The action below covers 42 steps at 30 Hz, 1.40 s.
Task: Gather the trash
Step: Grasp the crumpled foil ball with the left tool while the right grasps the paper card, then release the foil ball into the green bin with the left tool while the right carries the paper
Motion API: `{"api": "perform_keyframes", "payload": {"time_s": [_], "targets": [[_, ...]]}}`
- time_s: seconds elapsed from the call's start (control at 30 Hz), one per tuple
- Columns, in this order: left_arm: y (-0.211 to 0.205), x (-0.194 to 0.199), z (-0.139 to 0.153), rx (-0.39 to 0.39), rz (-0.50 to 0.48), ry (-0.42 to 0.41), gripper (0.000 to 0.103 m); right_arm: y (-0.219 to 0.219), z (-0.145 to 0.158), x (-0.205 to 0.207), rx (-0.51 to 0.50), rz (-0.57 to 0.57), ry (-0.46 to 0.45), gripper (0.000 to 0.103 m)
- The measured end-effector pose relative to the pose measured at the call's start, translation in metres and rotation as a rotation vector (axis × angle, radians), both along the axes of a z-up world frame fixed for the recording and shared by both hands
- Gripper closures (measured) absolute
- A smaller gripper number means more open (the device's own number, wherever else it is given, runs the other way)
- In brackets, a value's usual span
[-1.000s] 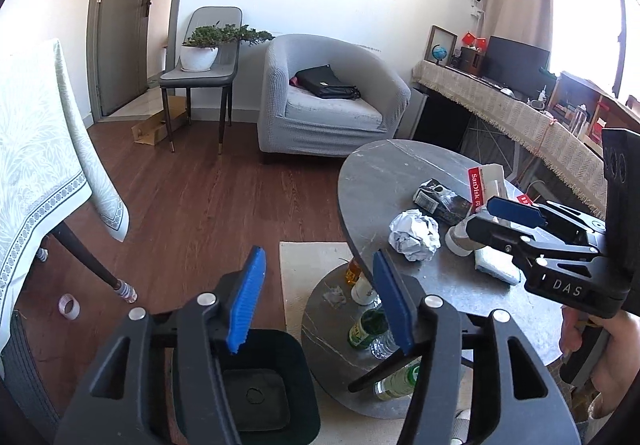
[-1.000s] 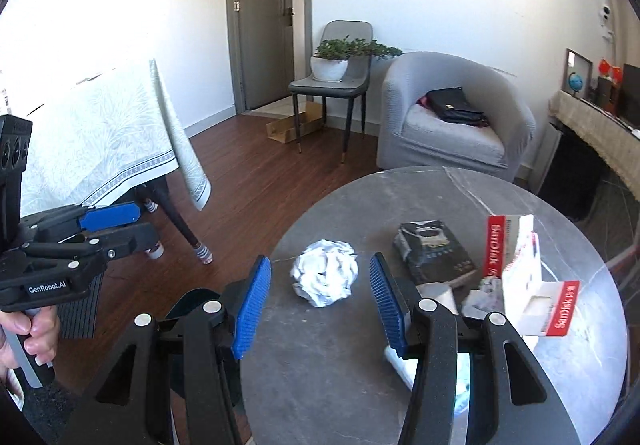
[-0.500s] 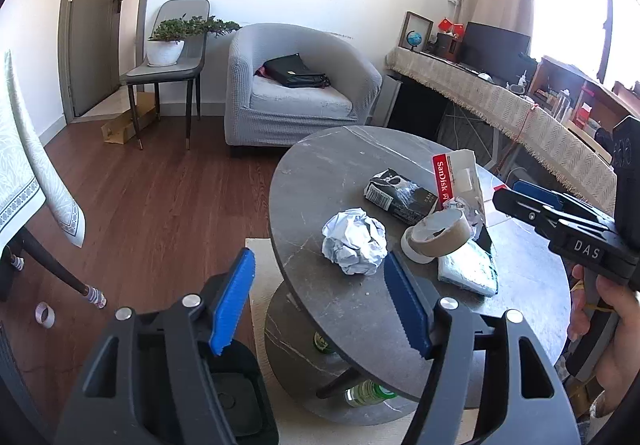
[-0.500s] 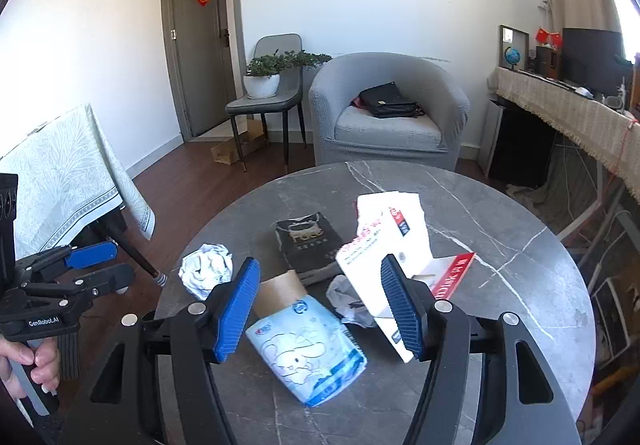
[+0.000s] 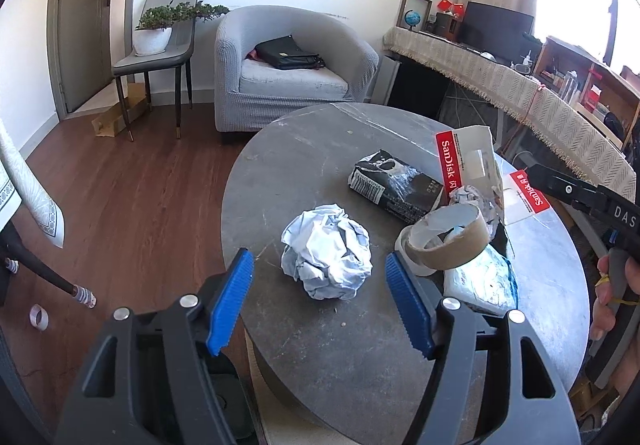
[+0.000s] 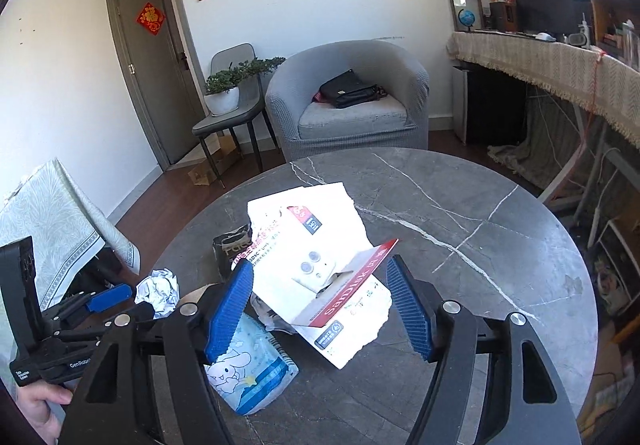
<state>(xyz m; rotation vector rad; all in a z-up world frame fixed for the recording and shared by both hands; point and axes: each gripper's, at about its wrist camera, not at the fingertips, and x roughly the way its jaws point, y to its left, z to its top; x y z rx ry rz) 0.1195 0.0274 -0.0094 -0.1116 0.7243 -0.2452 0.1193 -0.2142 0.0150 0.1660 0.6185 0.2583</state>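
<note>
Living room w/ wood floor; round grey marble bench point(image 5: 304, 173) carries the litter, armchair point(image 5: 288, 85) in upper middle of both views.

Left tongs point(image 5: 320, 305) spread wide, jaws just been opening, nothing pressed; crumpled paper ball point(image 5: 326, 249) lies on the bench just ahead, framed btwn the blue pads but not touched. Right tongs point(image 6: 320, 305) also spread, jaws just been opening; torn SanDisk card package point(image 6: 316, 269) stands tilted btwn the pads, no grip visible yet. Blue tissue pack point(image 6: 248, 369) lies lower left of it, tape roll point(image 5: 448, 237) and black pouch point(image 5: 396, 185) close by.

Step in hand, as I read it: close on one item each. Best bet: left goes lower so pads straddle the ball's widest part, then squeeze gently since paper crushes. Right should take the card by its stiff fold, not the ragged edge.

Room: ball sits near the bench's left rim, open floor beyond, dark bin point(image 5: 224, 397) at lower left. Centre-right is crowded; tape roll is near left's right-hand pad, so could get nudged.
</note>
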Motion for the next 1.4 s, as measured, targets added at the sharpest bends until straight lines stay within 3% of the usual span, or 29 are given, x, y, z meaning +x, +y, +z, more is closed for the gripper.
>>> {"api": "perform_keyframes", "payload": {"time_s": [0.17,0.3,0.43,0.73,0.87,1.13,1.23,1.4], "targets": [[-0.001,0.013,-0.006,-0.032,0.022,0.019,0.034,0.002,-0.007,0.008,0.027,0.009,0.038,0.033],[-0.005,0.019,-0.009,-0.019,0.015,0.026,0.048,-0.010,-0.014,0.016,0.113,-0.021,0.086,0.033],[-0.002,0.023,-0.010,-0.037,0.017,0.025,0.053,-0.016,-0.021,0.022,0.154,-0.026,0.114,0.043],[0.000,0.023,-0.004,-0.048,0.012,0.008,0.055,-0.013,-0.027,0.028,0.181,-0.007,0.137,0.057],[-0.001,0.020,-0.001,-0.048,0.009,0.001,0.055,-0.013,-0.029,0.029,0.184,-0.005,0.148,0.057],[0.003,0.012,0.004,-0.048,0.005,-0.009,0.055,-0.022,-0.034,0.034,0.225,-0.036,0.158,0.093],[0.004,0.010,0.006,-0.052,0.005,-0.011,0.055,-0.026,-0.034,0.034,0.227,-0.052,0.149,0.101],[0.005,0.005,0.012,-0.048,0.002,-0.023,0.055,-0.025,-0.026,0.029,0.190,-0.053,0.121,0.103]]}}
